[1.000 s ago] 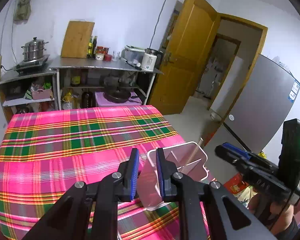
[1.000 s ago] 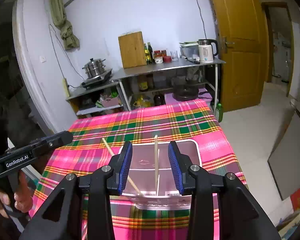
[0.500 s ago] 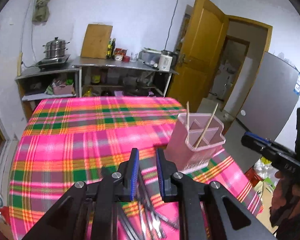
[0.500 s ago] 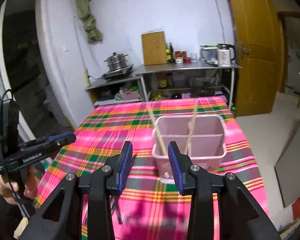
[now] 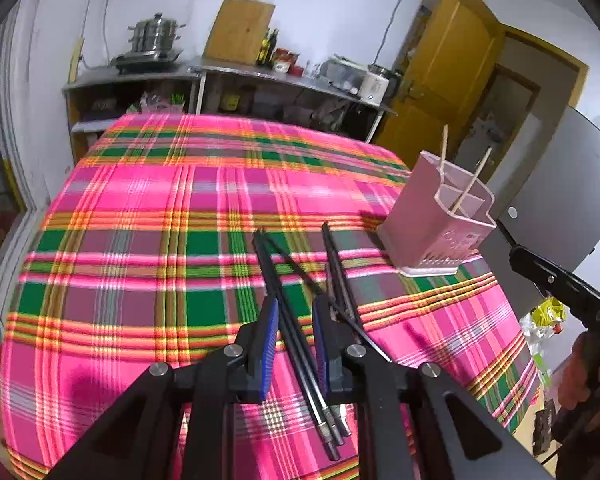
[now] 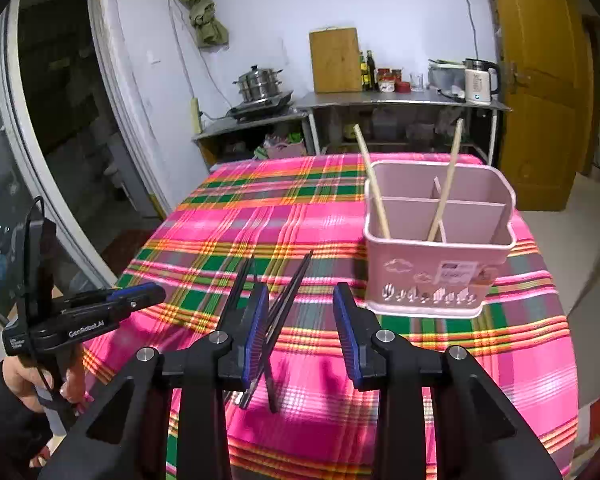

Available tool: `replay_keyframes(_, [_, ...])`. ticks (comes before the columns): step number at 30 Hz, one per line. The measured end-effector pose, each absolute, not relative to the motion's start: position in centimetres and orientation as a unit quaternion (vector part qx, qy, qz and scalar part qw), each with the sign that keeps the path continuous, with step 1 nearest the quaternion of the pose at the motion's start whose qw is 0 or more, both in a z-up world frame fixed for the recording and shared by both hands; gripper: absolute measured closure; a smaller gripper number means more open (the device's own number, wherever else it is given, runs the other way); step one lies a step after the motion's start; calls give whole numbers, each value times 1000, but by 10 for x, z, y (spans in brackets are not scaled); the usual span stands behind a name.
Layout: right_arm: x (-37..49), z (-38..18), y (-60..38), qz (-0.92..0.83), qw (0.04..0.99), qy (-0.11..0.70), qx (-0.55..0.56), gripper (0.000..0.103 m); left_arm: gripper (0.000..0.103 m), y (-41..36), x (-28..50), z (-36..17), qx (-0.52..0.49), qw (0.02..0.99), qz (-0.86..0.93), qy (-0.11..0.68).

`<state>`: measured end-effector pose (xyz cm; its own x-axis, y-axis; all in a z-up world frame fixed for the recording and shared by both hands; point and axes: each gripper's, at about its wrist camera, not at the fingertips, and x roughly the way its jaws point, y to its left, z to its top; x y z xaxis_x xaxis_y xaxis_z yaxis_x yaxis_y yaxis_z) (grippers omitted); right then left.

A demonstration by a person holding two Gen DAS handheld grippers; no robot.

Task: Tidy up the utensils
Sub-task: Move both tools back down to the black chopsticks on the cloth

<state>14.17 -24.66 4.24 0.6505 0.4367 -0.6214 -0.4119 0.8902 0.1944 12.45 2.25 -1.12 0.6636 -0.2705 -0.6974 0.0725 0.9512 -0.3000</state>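
The dark chopsticks [image 5: 300, 312] are lying loose on the plaid cloth [image 5: 140, 240] of the bench, near its front edge, some crossed over the others, and none of them is yet gathered. To their right, close to the right edge of the bench, the pink utensil holder [image 6: 436, 272] is standing upright, and two pale wooden chopsticks [image 6: 444, 184] are leaning in its compartments. Compared with one second ago, when mostly the far cloth and the holder were seen, both views are now brought lower and nearer, so that the dark sticks are framed between the fingers of both tools. The left tongs [image 5: 294, 340] are kept at the same narrow gap as before; a few sticks are seen between the blue pads, but it cannot be told surely from this view whether they are touched, and they seem to be lying on the cloth below. The right tongs [image 6: 302, 332] are spread, and their jaws have just been closing a little, with nothing pinched; the sticks are seen beside the left pad. It is judged that the approach is finished and the picking of the dark sticks is the step in hand, after which they must be carried to the holder.
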Motion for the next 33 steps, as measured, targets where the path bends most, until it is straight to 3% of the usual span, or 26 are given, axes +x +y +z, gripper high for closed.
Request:
replay_keyframes(4, [141,31,-236,243,902,358,9,76,80,23,132,-25,-133,896,-87,414])
replay_keyframes(8, [146,21,-226,252,895,369,3,76,72,23,142,-36,-142,891,-82,424])
replay_keyframes(24, [166,-6,-211,263,878,400,0,77,71,12,180,-87,-123,878,-47,459])
replay_keyframes(33, [174,-15,-206,267,874,407,-2,77,70,2,176,-87,-81,891,-37,446])
